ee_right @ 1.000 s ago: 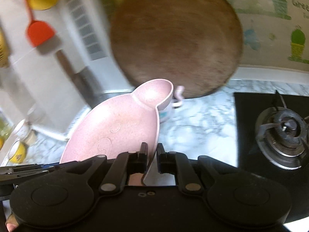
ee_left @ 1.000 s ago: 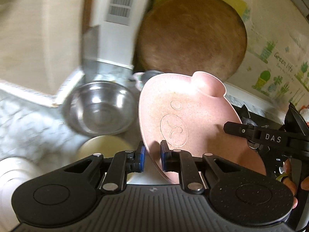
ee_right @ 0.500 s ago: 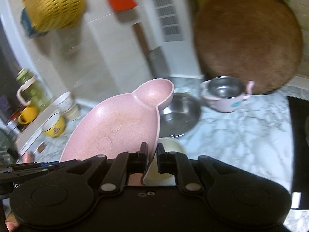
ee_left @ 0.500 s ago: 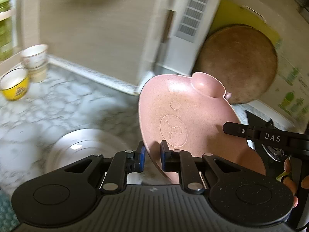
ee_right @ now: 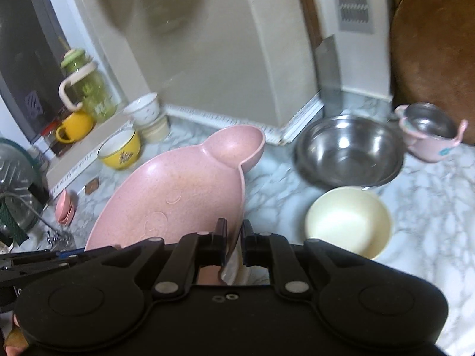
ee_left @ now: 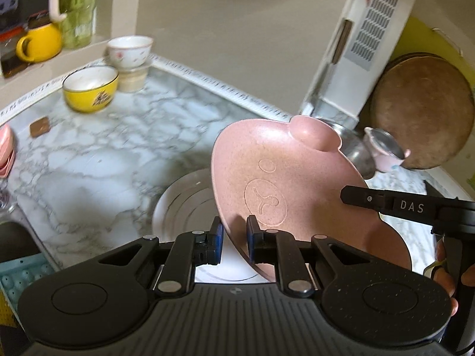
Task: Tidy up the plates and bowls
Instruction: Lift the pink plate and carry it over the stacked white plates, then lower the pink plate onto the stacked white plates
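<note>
A pink bear-shaped plate is held up off the counter, tilted, by both grippers. My left gripper is shut on its near rim. My right gripper is shut on the opposite rim of the plate. A white ridged plate lies on the marble counter directly under the pink plate. A steel bowl, a cream bowl and a pink-handled steel cup stand to the right.
A yellow bowl and stacked white cups stand by the back wall at left. A yellow mug and green jar sit on a ledge. A round wooden board leans at right. Pink items lie near the sink.
Both grippers have carried the pink plate to the left, away from the stove and wooden board, and it now hangs over the white ridged plate.
</note>
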{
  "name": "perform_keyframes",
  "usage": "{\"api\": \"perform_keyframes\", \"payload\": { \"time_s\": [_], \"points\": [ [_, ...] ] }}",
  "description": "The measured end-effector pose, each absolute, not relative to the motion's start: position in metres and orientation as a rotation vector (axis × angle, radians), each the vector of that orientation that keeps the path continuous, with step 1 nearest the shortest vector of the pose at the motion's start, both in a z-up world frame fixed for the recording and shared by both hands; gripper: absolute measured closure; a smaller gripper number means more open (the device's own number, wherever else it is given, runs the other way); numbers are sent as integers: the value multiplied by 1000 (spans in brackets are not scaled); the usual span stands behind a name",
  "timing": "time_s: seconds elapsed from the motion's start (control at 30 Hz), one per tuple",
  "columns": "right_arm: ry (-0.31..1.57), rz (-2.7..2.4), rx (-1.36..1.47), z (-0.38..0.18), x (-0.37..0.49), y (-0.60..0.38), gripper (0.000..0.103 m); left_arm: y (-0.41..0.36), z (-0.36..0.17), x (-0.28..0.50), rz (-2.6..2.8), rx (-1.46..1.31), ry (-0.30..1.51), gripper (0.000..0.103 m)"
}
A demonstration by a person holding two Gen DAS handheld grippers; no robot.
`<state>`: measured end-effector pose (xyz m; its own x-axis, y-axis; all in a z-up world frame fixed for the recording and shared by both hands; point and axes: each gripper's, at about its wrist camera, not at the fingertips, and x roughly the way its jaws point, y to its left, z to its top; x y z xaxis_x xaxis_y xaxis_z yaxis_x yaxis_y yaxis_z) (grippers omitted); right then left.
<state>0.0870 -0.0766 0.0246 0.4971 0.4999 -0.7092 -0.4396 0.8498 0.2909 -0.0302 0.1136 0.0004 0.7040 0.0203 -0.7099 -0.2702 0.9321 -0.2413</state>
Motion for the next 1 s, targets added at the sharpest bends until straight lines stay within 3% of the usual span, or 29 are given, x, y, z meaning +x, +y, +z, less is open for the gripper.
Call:
{"api": "perform_keyframes", "payload": {
  "time_s": [0.4, 1.0],
  "points": [
    [952, 582, 26, -26, 98, -52, 92, 127, -49, -22, 189, -367, 822, 88],
    [977, 618, -26, -53, 106, -38, 92, 141, -77, -11, 213, -395, 862, 88]
  ]
}}
